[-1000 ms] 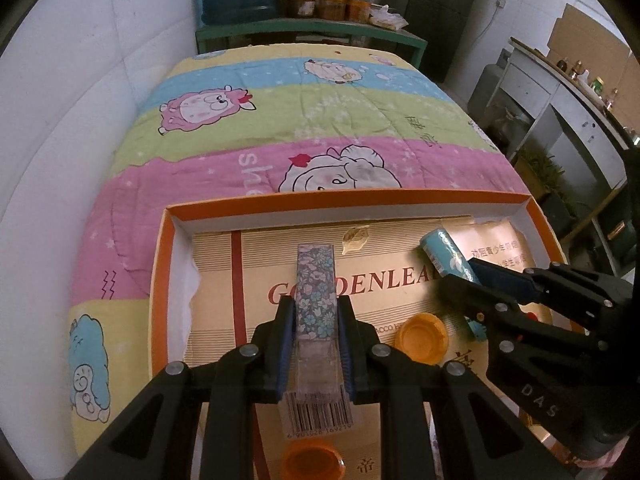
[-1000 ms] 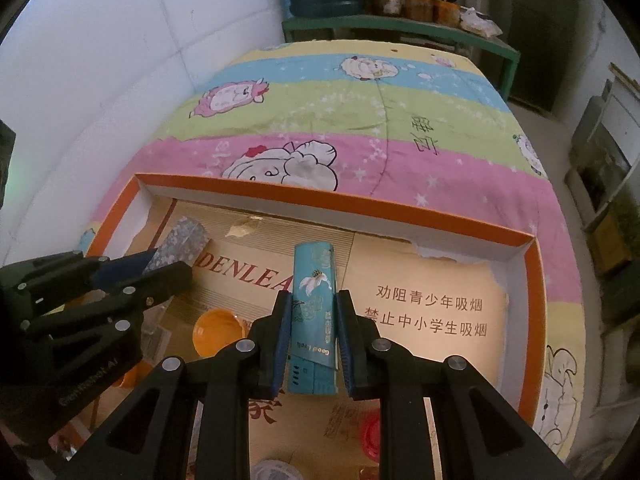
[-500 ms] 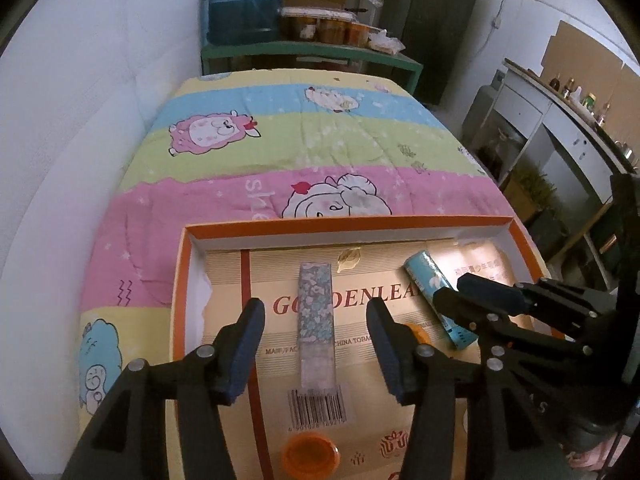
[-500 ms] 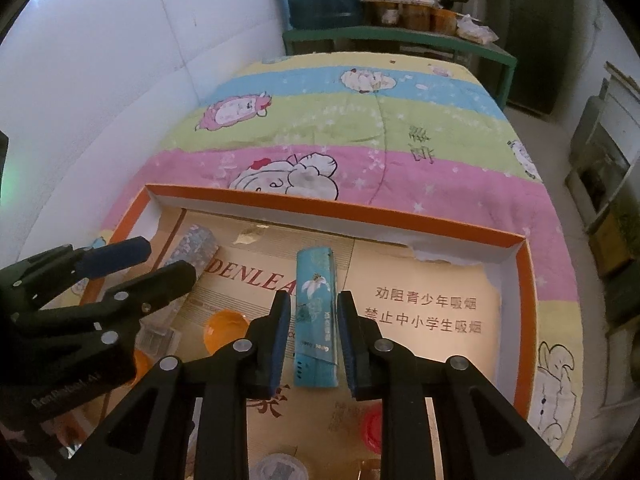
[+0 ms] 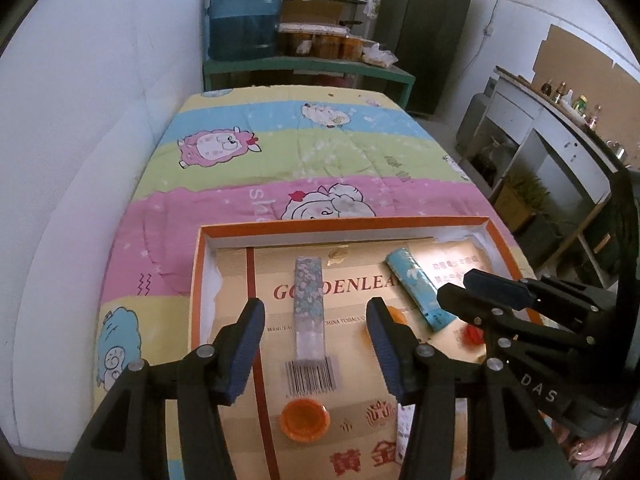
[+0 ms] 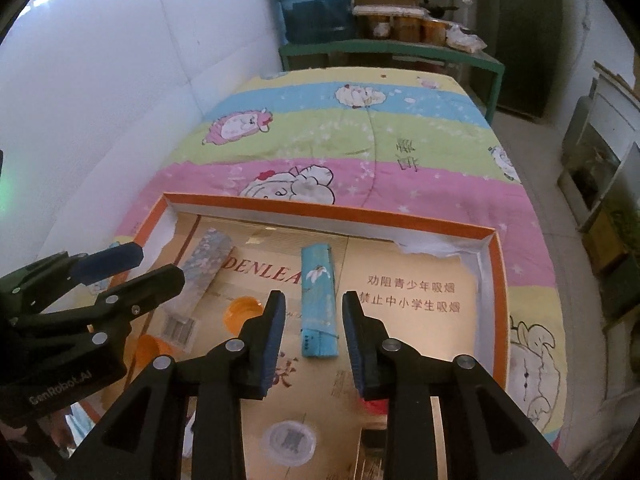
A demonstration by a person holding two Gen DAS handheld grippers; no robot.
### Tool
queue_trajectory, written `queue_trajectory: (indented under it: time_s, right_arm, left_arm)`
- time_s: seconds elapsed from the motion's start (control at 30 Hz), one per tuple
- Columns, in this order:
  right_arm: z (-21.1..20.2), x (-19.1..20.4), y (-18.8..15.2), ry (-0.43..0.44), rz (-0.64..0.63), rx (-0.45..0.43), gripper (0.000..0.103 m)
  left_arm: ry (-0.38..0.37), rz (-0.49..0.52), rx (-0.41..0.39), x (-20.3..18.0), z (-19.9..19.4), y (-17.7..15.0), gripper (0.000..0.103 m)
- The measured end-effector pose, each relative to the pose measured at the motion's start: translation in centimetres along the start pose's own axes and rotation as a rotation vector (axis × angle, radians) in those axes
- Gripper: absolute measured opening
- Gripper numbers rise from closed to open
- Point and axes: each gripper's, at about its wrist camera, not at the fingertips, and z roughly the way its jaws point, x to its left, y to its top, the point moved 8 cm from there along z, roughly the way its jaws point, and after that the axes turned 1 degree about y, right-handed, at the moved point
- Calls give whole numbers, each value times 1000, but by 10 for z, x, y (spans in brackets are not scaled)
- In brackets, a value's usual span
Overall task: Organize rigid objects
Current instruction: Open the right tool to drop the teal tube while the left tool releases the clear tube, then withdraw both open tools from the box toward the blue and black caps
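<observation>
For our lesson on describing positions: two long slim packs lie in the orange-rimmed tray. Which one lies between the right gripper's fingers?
The teal pack with the white flower lies between the right gripper's open fingers; the grey floral pack lies farther left.

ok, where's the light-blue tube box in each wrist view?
Left wrist: light-blue tube box lies right of centre in the orange-rimmed tray, beside the right gripper.
Right wrist: centre, just ahead of that gripper's open jaws.
Shared landmark: the red GOLDENLEAF lettering beside it.
</observation>
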Motion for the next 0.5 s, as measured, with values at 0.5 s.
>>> queue_trajectory:
  time_s: [0.5]
  right_arm:
    - [-49,27,-19,18,-17,-52,31]
  left_arm:
    - [56,36,-114,-5,-62,-16,53]
